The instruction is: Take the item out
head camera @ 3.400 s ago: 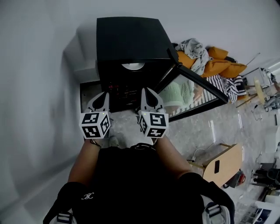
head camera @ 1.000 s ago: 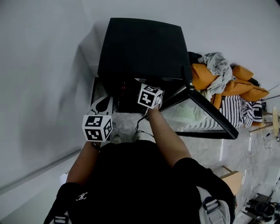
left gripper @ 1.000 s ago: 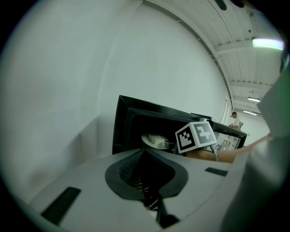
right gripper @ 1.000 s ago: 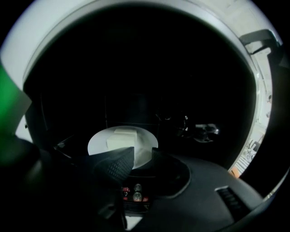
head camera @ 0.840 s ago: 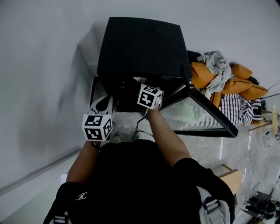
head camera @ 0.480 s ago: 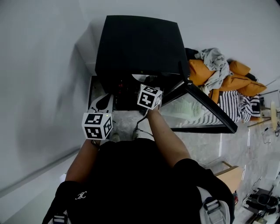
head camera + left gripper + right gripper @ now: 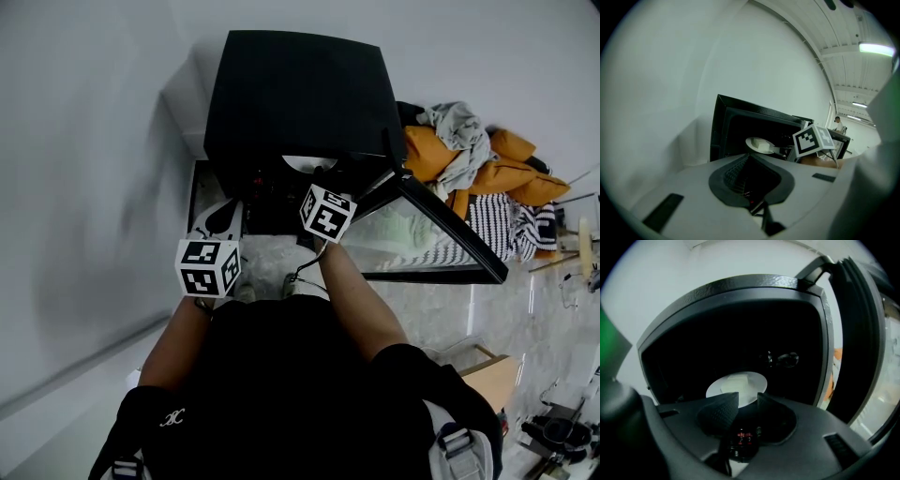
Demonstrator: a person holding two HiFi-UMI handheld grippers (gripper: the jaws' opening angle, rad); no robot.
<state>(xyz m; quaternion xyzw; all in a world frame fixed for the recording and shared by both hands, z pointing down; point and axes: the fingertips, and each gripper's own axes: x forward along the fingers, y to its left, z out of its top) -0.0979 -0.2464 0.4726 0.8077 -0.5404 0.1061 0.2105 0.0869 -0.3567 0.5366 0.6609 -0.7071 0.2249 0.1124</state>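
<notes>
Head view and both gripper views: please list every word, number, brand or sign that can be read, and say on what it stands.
No text can be read in any view.
The marker cubes: only black-and-white square codes, no letters or numbers.
The sleeve emblem: a small white logo, too small to read.
The black oven and the plate inside it: no label or brand shows.

My head camera looks steeply down onto the black oven (image 7: 300, 94). The camera on my left hand-held gripper (image 7: 749, 158) faces its open cavity from further back; the one on my right hand-held gripper (image 7: 747, 398) sits at the opening. All three share the white plate (image 7: 737, 385).
</notes>
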